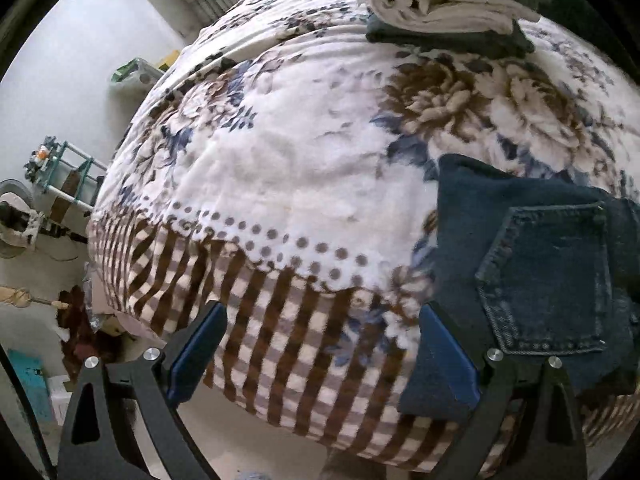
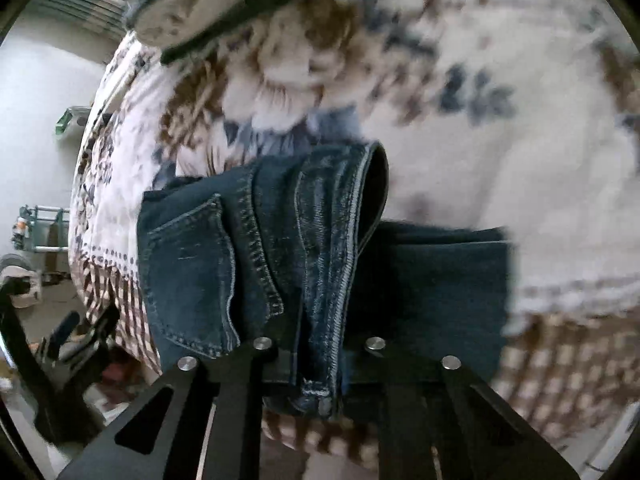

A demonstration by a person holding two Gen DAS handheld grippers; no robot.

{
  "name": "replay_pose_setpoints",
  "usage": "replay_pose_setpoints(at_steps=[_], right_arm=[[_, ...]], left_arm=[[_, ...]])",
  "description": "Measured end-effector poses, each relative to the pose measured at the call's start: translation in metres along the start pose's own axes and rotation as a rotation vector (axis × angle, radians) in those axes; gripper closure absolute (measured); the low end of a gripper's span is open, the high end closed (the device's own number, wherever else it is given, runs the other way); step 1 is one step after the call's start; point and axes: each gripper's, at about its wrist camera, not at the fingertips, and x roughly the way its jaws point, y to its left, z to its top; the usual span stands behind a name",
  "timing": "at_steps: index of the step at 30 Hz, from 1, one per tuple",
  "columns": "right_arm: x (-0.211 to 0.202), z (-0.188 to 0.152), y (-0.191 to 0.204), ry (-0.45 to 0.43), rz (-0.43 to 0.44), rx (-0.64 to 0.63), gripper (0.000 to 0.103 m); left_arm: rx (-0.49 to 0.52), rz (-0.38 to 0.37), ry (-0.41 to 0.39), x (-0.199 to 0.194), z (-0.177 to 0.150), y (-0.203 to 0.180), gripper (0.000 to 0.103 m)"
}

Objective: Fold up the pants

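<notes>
Though folded into a compact bundle near the front edge of the bed [image 1: 304, 168], could easily come undone. Lies as jeans [image 2: 248, 264] with a back pocket facing up, hem and seam layers stacked on top, and one rolled cuff standing open toward the middle of the bed.

Right gripper [image 2: 320, 360]: drawn narrow on the hem layers of the jeans, to judge by the close-set arms; pads hidden under the denim. Left gripper [image 1: 324, 312]: spread wide, holding nothing, poised over the checked border at the front edge, its right finger just beside the bundle's left side.

Risks, as judged:
- Pulling toward the front edge with only the top layers pinched, so peeling them off the lower ones and opening the fold.
- Sliding the whole bundle off the front edge, since part of it appears to overhang there.
- Snagging the plush blanket and dragging it along.
- Letting go early and allowing the stiff rolled cuff to spring up.

Containers: none on the bed. Only a stack of folded clothes [image 1: 448, 4] toward the far edge, well apart from the jeans. Beside the wall, a green bin [image 1: 132, 70]; contents too small to tell.
</notes>
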Motion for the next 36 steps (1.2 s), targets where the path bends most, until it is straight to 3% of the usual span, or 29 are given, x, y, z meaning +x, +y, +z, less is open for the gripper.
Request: replay_pose_setpoints(at_steps=[4,7,9,11,13,16,19,21,23,24,25,28,30,32,33,34,36], right_arm=[[-0.043,-0.009,-0.051,-0.031,-0.055,0.104,0.093],[-0.048,-0.02,-0.096,-0.008,-0.107,0.189,0.093],[-0.037,-0.026,-0.127,0.052,-0.052,0.238,0.091],[-0.023,-0.027,-0.143,0.093,0.012,0.292,0.076],[-0.018,-0.027,-0.152,0.099,-0.007,0.326,0.051],[-0.022,-0.032,-0.161,0.05,0.033,0.371,0.047],[-0.013,-0.038,-0.165,0.043,0.103,0.408,0.041],[-0.005,-0.042,-0.175,0.079,0.115,0.407,0.041],[0.001,-0.046,-0.174,0.081,0.113,0.392,0.043],[0.001,-0.047,-0.174,0.085,0.102,0.373,0.053],[0.0,-0.048,-0.174,0.089,0.085,0.359,0.061],[-0.005,-0.049,-0.175,0.102,0.038,0.344,0.065],[-0.01,-0.051,-0.182,0.119,0.018,0.355,0.065],[-0.015,-0.054,-0.185,0.127,0.023,0.349,0.064],[-0.017,-0.055,-0.187,0.13,0.042,0.359,0.055],[-0.019,-0.056,-0.189,0.138,0.065,0.381,0.039],[-0.025,-0.065,-0.198,0.136,0.145,0.449,0.031]], left_arm=[[-0.018,-0.105,0.011,-0.002,0.017,-0.005,0.005],[-0.03,-0.198,0.017,0.0,0.034,-0.017,0.005],[-0.035,-0.27,0.015,0.004,0.046,-0.027,0.005],[-0.036,-0.332,0.032,0.015,0.059,-0.041,0.005],[-0.03,-0.396,0.084,0.037,0.074,-0.059,0.005],[-0.048,-0.475,0.211,0.08,0.089,-0.081,0.005],[-0.15,-0.573,0.361,0.125,0.092,-0.091,0.005],[-0.189,-0.615,0.37,0.137,0.095,-0.091,0.008],[-0.189,-0.64,0.337,0.133,0.1,-0.089,0.035],[-0.18,-0.653,0.322,0.129,0.103,-0.089,0.057],[-0.168,-0.662,0.306,0.125,0.107,-0.088,0.072],[-0.137,-0.593,0.296,0.13,0.12,-0.084,0.087],[-0.181,-0.573,0.308,0.139,0.124,-0.075,0.088],[-0.27,-0.627,0.314,0.14,0.126,-0.063,0.087],[-0.302,-0.67,0.314,0.138,0.126,-0.058,0.083],[-0.324,-0.725,0.315,0.135,0.126,-0.055,0.075],[-0.343,-0.785,0.335,0.131,0.122,-0.056,0.058]])
